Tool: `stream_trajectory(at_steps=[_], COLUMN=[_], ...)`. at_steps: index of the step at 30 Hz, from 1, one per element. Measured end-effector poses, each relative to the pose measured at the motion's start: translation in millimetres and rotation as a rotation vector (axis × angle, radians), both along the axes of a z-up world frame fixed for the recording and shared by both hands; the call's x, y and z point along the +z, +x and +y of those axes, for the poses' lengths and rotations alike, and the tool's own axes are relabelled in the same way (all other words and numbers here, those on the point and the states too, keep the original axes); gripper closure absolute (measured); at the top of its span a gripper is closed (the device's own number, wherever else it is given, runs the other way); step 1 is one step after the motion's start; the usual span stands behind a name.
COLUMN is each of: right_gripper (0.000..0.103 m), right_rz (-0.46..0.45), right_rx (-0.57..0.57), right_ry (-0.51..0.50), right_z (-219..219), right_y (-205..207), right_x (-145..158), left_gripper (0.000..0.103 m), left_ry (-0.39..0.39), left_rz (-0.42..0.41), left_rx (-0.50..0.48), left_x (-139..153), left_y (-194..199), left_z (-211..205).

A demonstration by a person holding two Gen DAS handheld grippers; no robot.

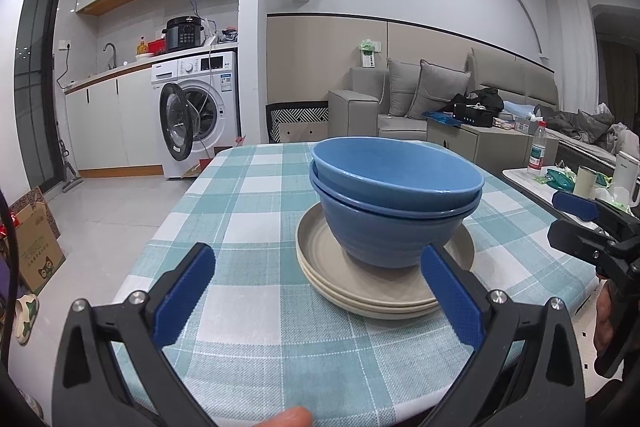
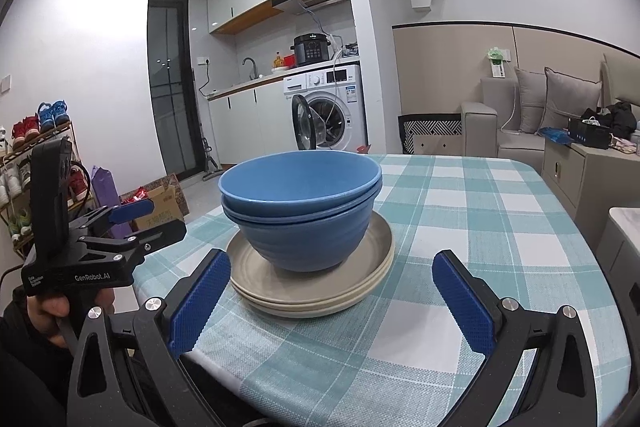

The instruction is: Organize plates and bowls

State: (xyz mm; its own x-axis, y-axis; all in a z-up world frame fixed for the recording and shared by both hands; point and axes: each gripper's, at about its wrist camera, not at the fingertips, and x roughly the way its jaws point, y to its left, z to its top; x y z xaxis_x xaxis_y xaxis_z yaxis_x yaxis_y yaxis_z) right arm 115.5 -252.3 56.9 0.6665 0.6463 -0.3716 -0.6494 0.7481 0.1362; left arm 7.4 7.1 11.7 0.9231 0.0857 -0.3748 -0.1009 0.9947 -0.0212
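Both blue-padded grippers, left gripper (image 1: 320,291) and right gripper (image 2: 332,301), are hovering level, jaws spread wide and empty, before two nested blue bowls (image 1: 394,203) sitting upright on stacked beige plates (image 1: 360,287).

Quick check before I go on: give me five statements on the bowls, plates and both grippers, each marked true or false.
1. Two blue bowls sit nested together. True.
2. The bowls rest straight on the checked tablecloth. False: they stand on the stack of beige plates.
3. The left gripper is shut on a plate. False: it is open and holds nothing.
4. The right gripper is open. True.
5. The top bowl holds food. False: it looks empty.
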Motion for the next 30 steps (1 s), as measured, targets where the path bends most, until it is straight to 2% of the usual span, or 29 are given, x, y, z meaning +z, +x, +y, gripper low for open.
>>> stream_trajectory(at_steps=[30], right_gripper=[0.000], right_rz=[-0.010], right_rx=[0.001], right_ry=[-0.014], right_z=[-4], right_y=[-16], right_x=[0], left_gripper=[0.000], left_ry=[-0.011], left_rz=[-0.006], left_rx=[0.009], left_x=[2], left_y=[-20], left_z=[3])
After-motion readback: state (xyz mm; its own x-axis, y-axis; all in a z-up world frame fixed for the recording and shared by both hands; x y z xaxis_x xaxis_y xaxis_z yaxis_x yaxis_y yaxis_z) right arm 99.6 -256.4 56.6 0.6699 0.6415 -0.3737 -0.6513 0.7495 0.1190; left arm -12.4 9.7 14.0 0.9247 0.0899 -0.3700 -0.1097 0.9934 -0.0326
